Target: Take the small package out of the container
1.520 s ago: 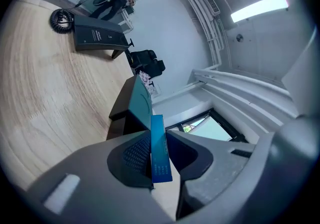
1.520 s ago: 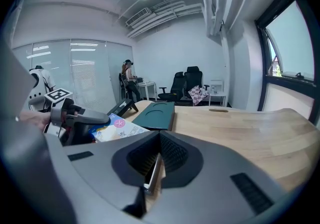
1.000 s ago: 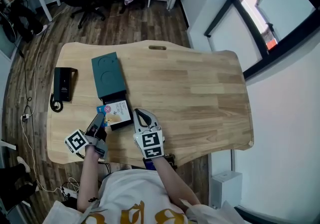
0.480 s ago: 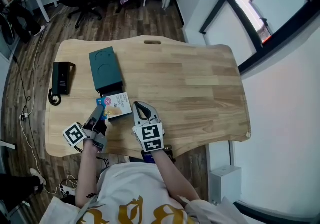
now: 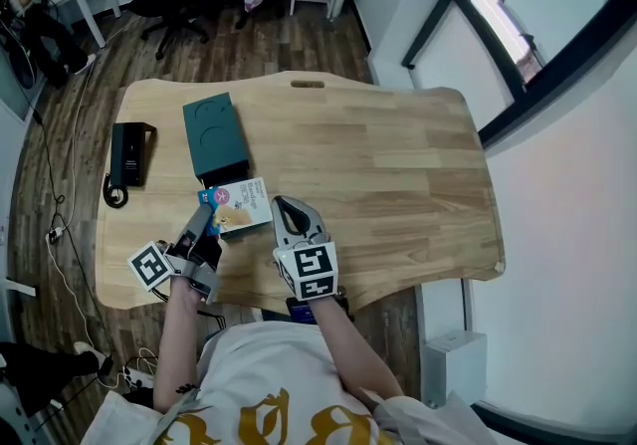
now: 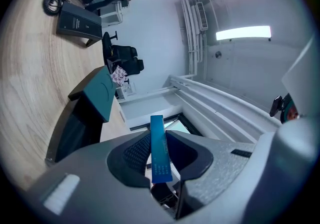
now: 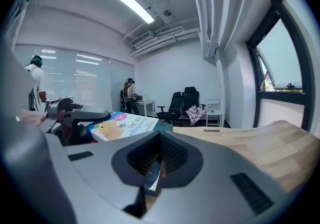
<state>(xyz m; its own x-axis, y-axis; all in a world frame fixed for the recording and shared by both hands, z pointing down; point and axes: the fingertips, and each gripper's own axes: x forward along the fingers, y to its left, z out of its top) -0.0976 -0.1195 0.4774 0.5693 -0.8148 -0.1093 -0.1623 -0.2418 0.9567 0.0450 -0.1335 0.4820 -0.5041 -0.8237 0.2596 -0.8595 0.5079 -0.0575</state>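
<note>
Far on my left a black box with a cord (image 5: 129, 154) sits on the wooden table (image 5: 398, 184), well apart from the job.

Next comes my left claw (image 5: 202, 226). It is pinching the small package (image 5: 241, 206) by its near left corner. In the left gripper view I see the thin blue edge of the package (image 6: 159, 150) standing up between my two jaws, which press on it from both sides.

The teal container (image 5: 213, 137) lies just past the package, with its long side running away from me and its dark open mouth facing me. The package looks lifted and tilted, right at that mouth. I think it is out, but I cannot tell if its far edge is fully free. So the way to go is toward me, along the container's long side.

My right claw (image 5: 289, 209) is just beside the package on the right, not touching it. Its jaws are pressed almost together, with a dark sliver (image 7: 152, 175) low between them that I cannot name.
</note>
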